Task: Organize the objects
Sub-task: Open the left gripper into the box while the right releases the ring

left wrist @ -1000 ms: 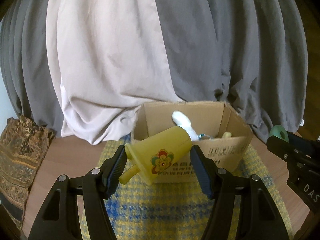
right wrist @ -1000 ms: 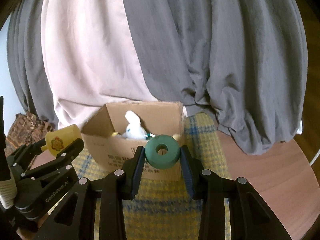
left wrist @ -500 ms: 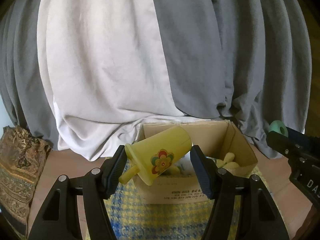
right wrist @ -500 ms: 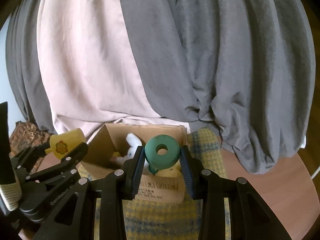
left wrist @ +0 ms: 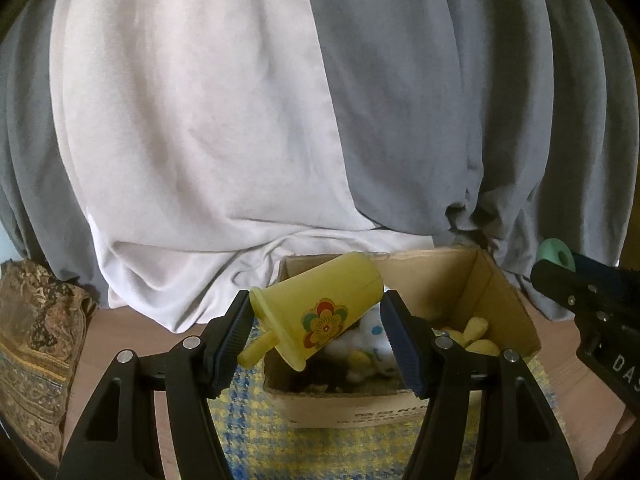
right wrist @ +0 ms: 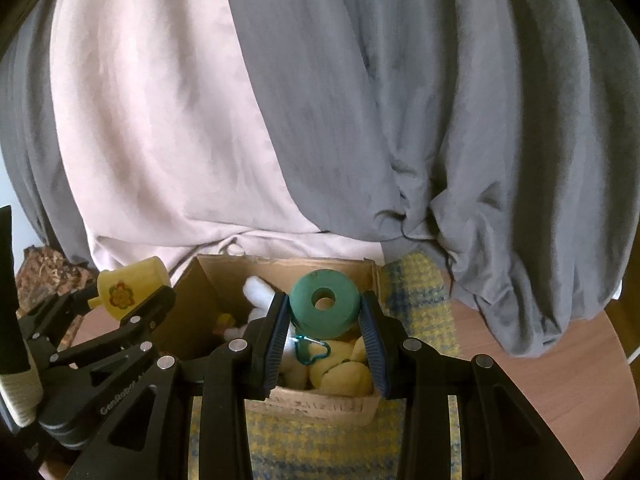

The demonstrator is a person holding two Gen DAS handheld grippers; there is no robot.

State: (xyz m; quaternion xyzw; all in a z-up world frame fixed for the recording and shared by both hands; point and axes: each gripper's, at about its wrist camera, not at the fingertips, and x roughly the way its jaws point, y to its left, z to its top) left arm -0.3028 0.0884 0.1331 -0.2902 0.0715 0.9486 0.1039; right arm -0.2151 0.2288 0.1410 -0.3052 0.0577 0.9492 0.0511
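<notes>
My left gripper (left wrist: pixel 316 332) is shut on a yellow cup-shaped toy with a flower sticker (left wrist: pixel 320 304), held tilted above the left part of an open cardboard box (left wrist: pixel 512 312). My right gripper (right wrist: pixel 325 332) is shut on a green foam ring (right wrist: pixel 324 303), held above the right part of the same box (right wrist: pixel 200 292). The box holds a white plush toy (right wrist: pixel 256 292), yellow plush pieces (right wrist: pixel 344 376) and a teal carabiner (right wrist: pixel 310 350). The left gripper with the yellow toy (right wrist: pixel 128 288) shows at the left of the right wrist view; the ring (left wrist: pixel 556 258) shows at the right of the left wrist view.
The box stands on a yellow and blue checked cloth (right wrist: pixel 424 304) on a round wooden table (right wrist: pixel 560 380). Grey and pale pink curtains (left wrist: pixel 240 120) hang close behind the box. A patterned brown cloth (left wrist: pixel 36 340) lies at the table's left edge.
Both grippers have risen and moved forward with their loads, so they now stand over the open box and look down into it. Both grips are unchanged.
</notes>
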